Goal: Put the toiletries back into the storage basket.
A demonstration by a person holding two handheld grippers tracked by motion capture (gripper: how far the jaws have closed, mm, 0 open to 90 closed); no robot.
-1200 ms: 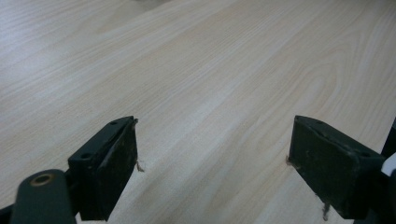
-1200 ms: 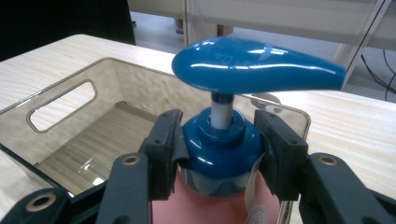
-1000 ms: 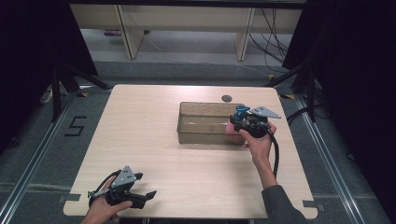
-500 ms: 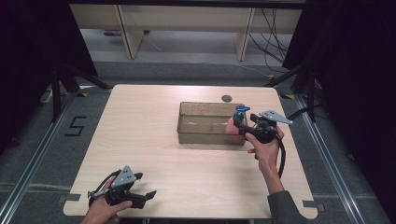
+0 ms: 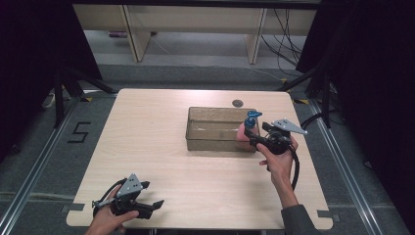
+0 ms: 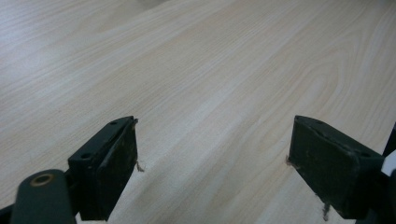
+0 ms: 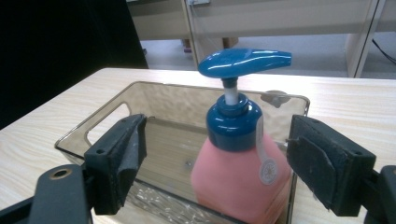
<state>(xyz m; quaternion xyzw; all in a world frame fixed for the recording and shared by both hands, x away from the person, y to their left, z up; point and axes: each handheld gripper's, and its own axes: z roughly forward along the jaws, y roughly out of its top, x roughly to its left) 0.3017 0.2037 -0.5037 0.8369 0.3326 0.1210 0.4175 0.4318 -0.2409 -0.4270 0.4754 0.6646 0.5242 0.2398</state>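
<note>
Dim workroom seen from above, grey floor [image 5: 44, 142] with black rails and a taped 5 [image 5: 80, 132], pale shelving [image 5: 195, 24] along the far wall. Centre of the high view: rectangular light-wood surface [image 5: 147, 147], grain running lengthwise, a small dark round fitting [image 5: 237, 103] near its far edge.

On the far right part of that surface, a see-through smoky bin [image 5: 215, 128], long and shallow, with a cut-out handle in 1 end wall. Standing upright inside the bin, tight against its right end: a pink pump bottle [image 5: 243, 132] with dark blue collar, white stem and glossy blue pump head, a small round tag hanging from the neck. From the right gripper view, the same pink pump bottle [image 7: 238, 172] in the nearest corner of the bin [image 7: 107, 121], spout pointing right.

Right hand-held gripper [image 5: 255, 138] level at the bin's right end, gripped by the person's right hand [image 5: 279, 159], grey 3-cornered plate on top, black cable looping down beside the forearm. Jaws just opened, now wide, 1 on each side of the bottle and clear of it, nothing pinched.

Left hand-held gripper [image 5: 155, 204] low at the near left edge of the surface, well apart from the bin, held in the left hand [image 5: 110, 218]. Jaws wide, bare wood between them.
</note>
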